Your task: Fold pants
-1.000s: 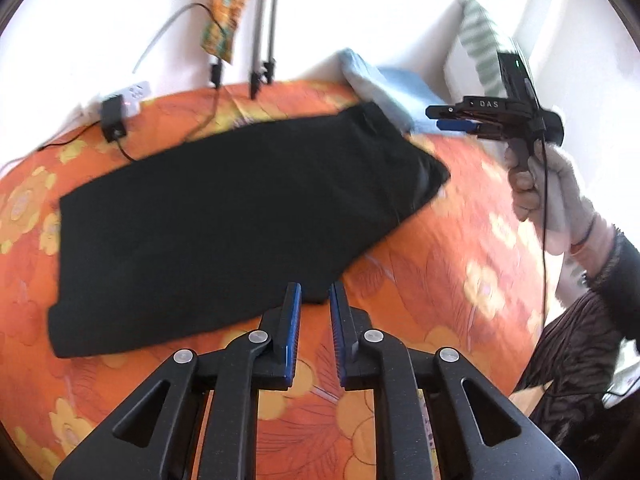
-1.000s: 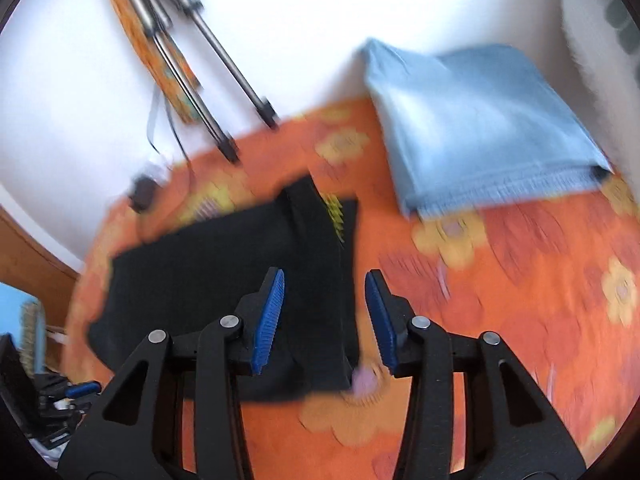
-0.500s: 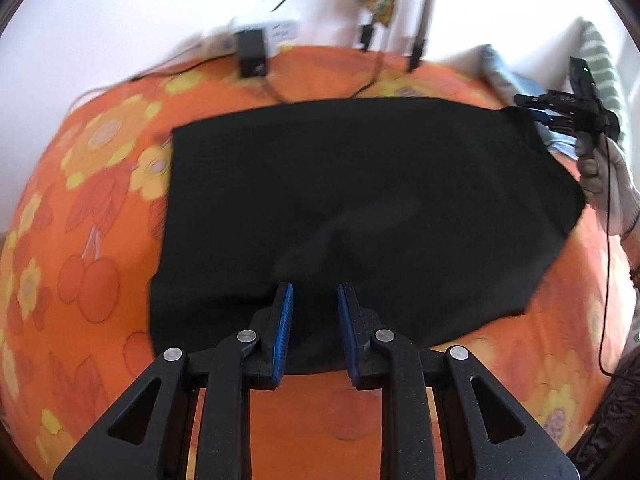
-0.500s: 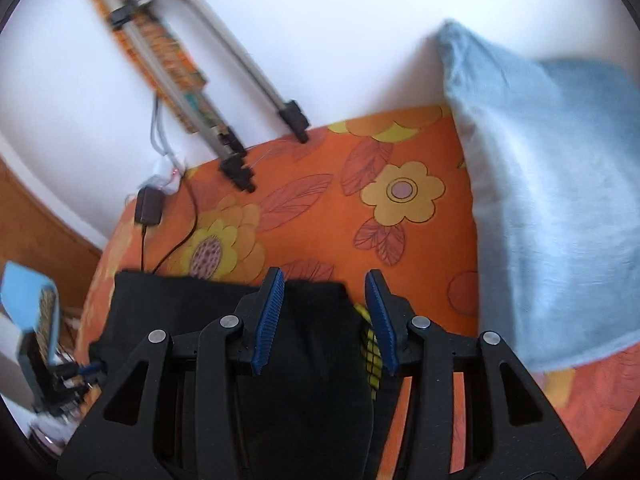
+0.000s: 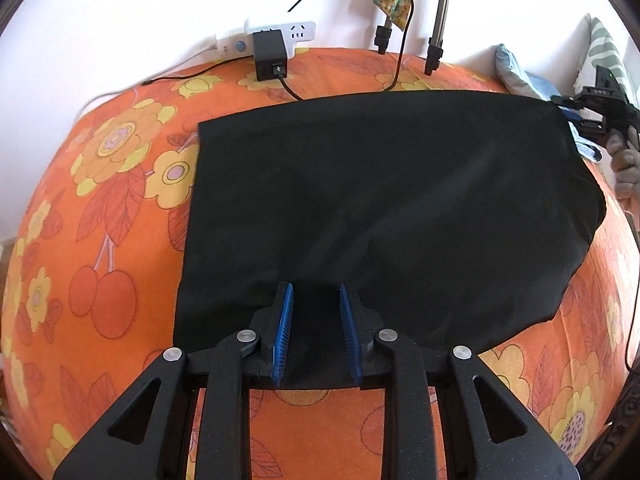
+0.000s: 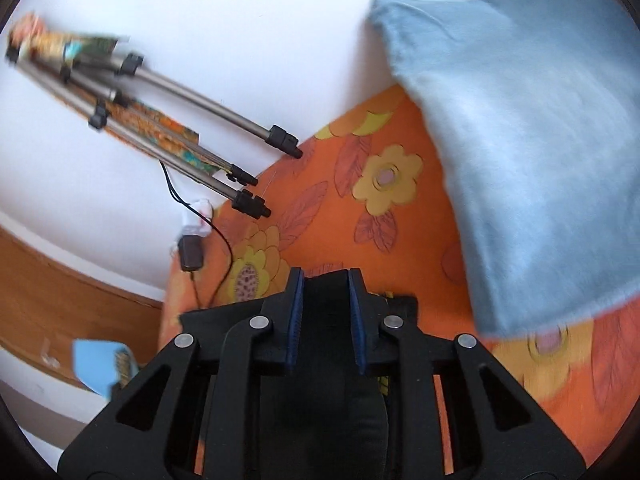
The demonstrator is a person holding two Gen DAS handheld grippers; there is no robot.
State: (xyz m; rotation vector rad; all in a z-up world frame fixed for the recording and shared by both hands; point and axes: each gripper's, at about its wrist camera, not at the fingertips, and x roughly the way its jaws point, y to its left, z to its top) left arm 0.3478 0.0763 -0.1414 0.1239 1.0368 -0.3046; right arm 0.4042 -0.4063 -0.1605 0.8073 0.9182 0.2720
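The black pants (image 5: pixel 380 208) lie spread flat on the orange flowered bedspread (image 5: pixel 100 240). My left gripper (image 5: pixel 316 300) is open, its blue pads astride the near edge of the pants, with cloth between the jaws. My right gripper (image 6: pixel 325 280) is open over the far right corner of the pants (image 6: pixel 320 360), black cloth lying between its fingers. It also shows in the left wrist view (image 5: pixel 592 114) at the pants' upper right corner, held by a gloved hand.
A white power strip with a black charger (image 5: pixel 270 54) and cables lies at the bed's far edge. Tripod legs (image 6: pixel 224 120) lean on the white wall. Folded light blue cloth (image 6: pixel 520 140) sits at the right. A striped pillow (image 5: pixel 604 52) stands beyond it.
My left gripper has moved in over the near edge of the pants and opened wider. My right gripper has moved forward to the pants' far corner, its jaws a little narrower.
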